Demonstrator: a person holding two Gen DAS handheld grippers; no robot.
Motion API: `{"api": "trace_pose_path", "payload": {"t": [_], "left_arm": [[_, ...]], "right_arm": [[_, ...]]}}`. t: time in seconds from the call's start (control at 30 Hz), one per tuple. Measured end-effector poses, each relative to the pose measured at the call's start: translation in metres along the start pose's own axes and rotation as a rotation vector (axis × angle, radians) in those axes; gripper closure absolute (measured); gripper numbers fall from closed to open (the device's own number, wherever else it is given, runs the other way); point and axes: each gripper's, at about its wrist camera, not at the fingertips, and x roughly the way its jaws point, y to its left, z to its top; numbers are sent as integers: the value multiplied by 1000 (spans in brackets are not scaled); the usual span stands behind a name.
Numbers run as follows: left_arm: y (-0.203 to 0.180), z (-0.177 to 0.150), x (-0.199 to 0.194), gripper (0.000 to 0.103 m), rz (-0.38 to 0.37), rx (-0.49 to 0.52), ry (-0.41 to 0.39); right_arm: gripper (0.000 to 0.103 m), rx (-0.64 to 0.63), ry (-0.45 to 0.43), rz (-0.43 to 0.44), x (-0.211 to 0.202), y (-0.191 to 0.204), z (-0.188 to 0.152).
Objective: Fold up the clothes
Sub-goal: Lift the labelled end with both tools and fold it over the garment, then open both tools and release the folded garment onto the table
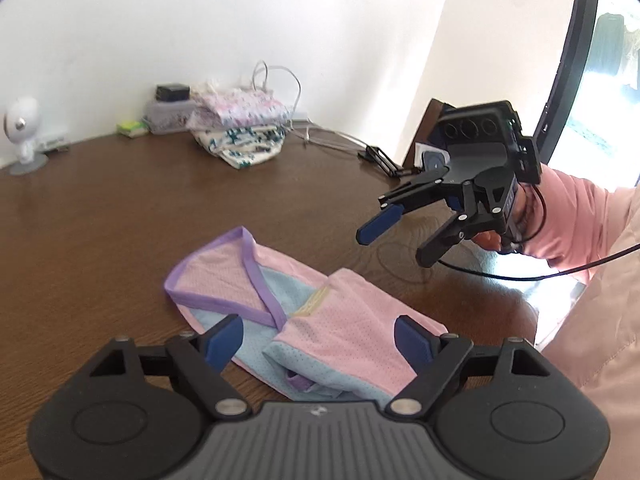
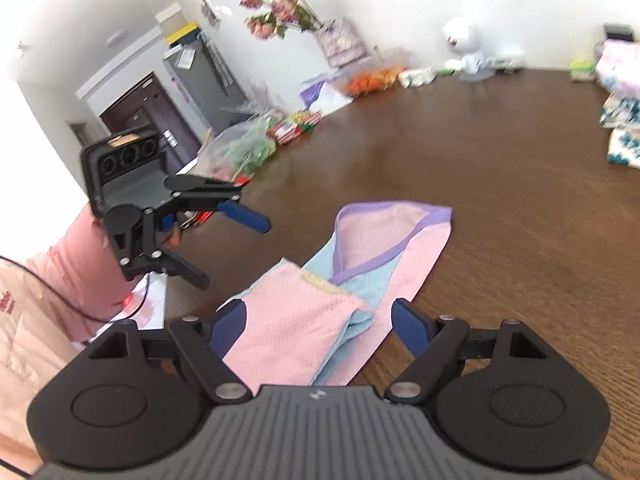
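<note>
Garment (image 1: 304, 312) lies folded on the table (image 1: 120, 220), both tools, left (image 1: 318, 340) and right (image 2: 320, 326), spread wide, holding nothing.

Perforated mesh-cloth garment (image 1: 320, 320) lies on a glossy, wood-grained table (image 1: 120, 220).

We're looking across a brown wooden table (image 1: 120, 208). At its far edge by the white wall we see a small white figurine (image 1: 22, 136) on a grey base, a green pad (image 1: 132, 128) and a grey box (image 1: 168, 118). Over in the right wrist view, pink flowers (image 2: 272, 4), an orange bag (image 2: 372, 78) and a grey fridge (image 2: 208, 76).
</note>
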Motion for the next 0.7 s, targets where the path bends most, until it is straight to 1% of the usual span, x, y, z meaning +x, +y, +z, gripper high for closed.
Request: {"api": "trace_pose_path", "payload": {"t": [0.03,0.07,0.1,0.13,0.17,0.2,0.23,0.27,0.3,0.37,0.47,0.6,0.63,0.67,0.7], "left_arm": [[-12,0,-3,23,45,26,-23],[-24,-1,-3,27,86,51,-28],[-35,-3,1,41,122,76,-17],[-46,-4,5,50,158,101,-6],[-52,-7,9,64,177,102,7],[-53,-10,13,75,180,80,21],[-53,-13,17,79,184,59,36],[-54,-16,21,86,187,38,50],[-55,-20,26,89,191,17,65],[-57,-27,32,90,196,-22,83],[-56,-37,34,90,206,-42,62],[-56,-46,33,90,223,-72,37],[-58,-46,29,89,229,-82,22],[-61,-46,25,82,238,-90,1],[-65,-46,18,67,246,-95,-27]], "right_arm": [[23,-29,-38,-43,-3,9,-2],[29,-67,-61,-78,-1,20,-5],[35,-104,-77,-105,2,32,-8],[46,-134,-82,-130,8,43,-11],[56,-156,-84,-153,15,53,-13],[61,-142,-74,-169,21,58,-14],[72,-130,-67,-176,28,60,-17],[77,-118,-60,-183,34,61,-20],[78,-107,-53,-190,41,63,-23],[78,-102,-28,-210,52,66,-31],[78,-140,7,-276,65,68,-47],[78,-113,-18,-284,65,67,-52],[76,-106,-26,-285,62,68,-52],[69,-99,-38,-285,58,70,-52],[62,-92,-66,-280,51,74,-53]]}}
